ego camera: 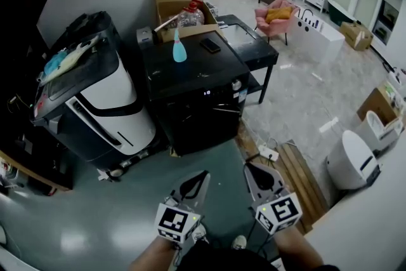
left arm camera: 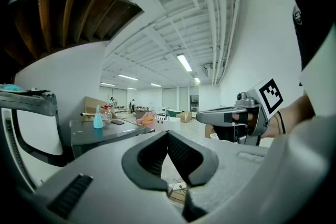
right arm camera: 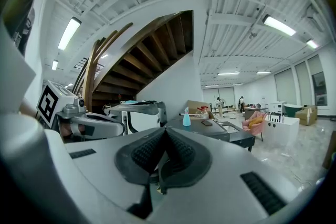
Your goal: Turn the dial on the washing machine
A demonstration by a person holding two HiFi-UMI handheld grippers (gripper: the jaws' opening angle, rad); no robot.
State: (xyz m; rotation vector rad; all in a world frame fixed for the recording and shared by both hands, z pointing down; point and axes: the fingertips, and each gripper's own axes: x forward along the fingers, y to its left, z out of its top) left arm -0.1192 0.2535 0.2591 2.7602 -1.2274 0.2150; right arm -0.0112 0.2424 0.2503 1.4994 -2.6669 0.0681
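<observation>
The black washing machine [ego camera: 190,105] stands a few steps ahead of me, with a small silver dial [ego camera: 236,84] at the right end of its front panel. Both grippers hang low in the head view, well short of the machine. My left gripper [ego camera: 204,176] is shut with nothing between its jaws, and so is my right gripper [ego camera: 249,168] beside it. In the left gripper view the shut jaws [left arm camera: 167,134] point past the machine's top [left arm camera: 107,131]. The right gripper view shows its shut jaws [right arm camera: 165,130] aimed toward the machine [right arm camera: 207,129]; the dial is not visible there.
A blue spray bottle [ego camera: 179,48] and a dark phone [ego camera: 210,45] lie on the machine's top. A white and black appliance [ego camera: 101,101] stands left of it, a cardboard box [ego camera: 181,9] behind. A power strip [ego camera: 269,152] and wooden boards [ego camera: 298,178] lie at right.
</observation>
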